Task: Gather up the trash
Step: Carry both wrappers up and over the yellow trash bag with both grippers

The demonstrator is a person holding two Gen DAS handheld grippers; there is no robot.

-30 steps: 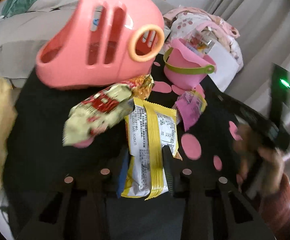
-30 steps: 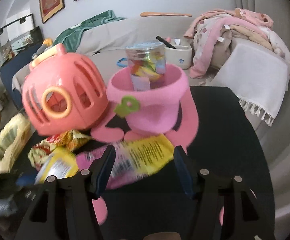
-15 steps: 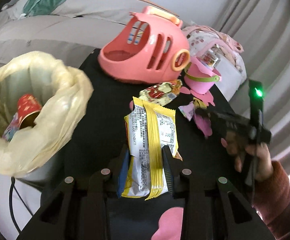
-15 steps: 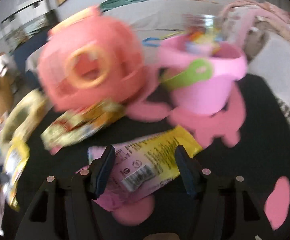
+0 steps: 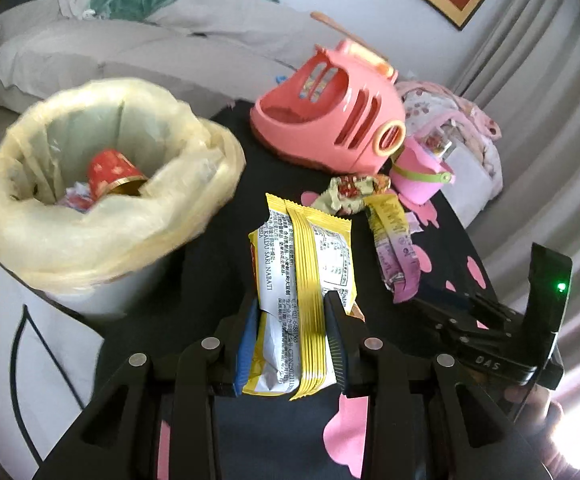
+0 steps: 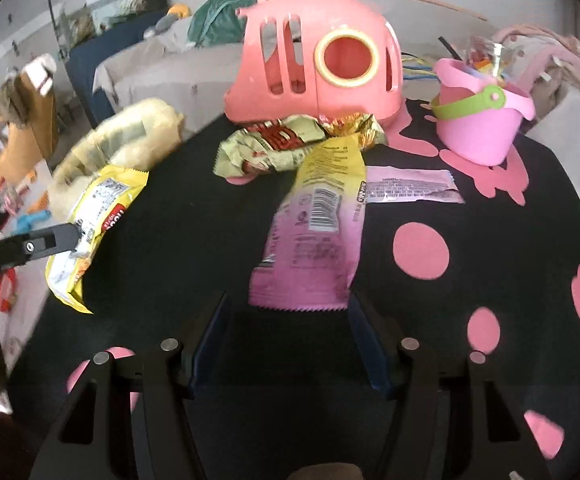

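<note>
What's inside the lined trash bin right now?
In the trash bin, a red printed cup lies tilted on crumpled wrappers. The bag's folds hide the bottom and anything beneath them.

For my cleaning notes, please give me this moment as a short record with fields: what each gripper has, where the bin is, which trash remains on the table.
left gripper: shut on yellow and white snack packet, held above the table edge
right gripper: open, nothing held, fingers beside the near end of pink and yellow wrapper
bin: lined with a yellowish bag, beside the black table, a red cup already inside
trash on table: pink and yellow wrapper, crumpled red and cream wrapper
other things: pink toy carrier, pink bucket
</note>
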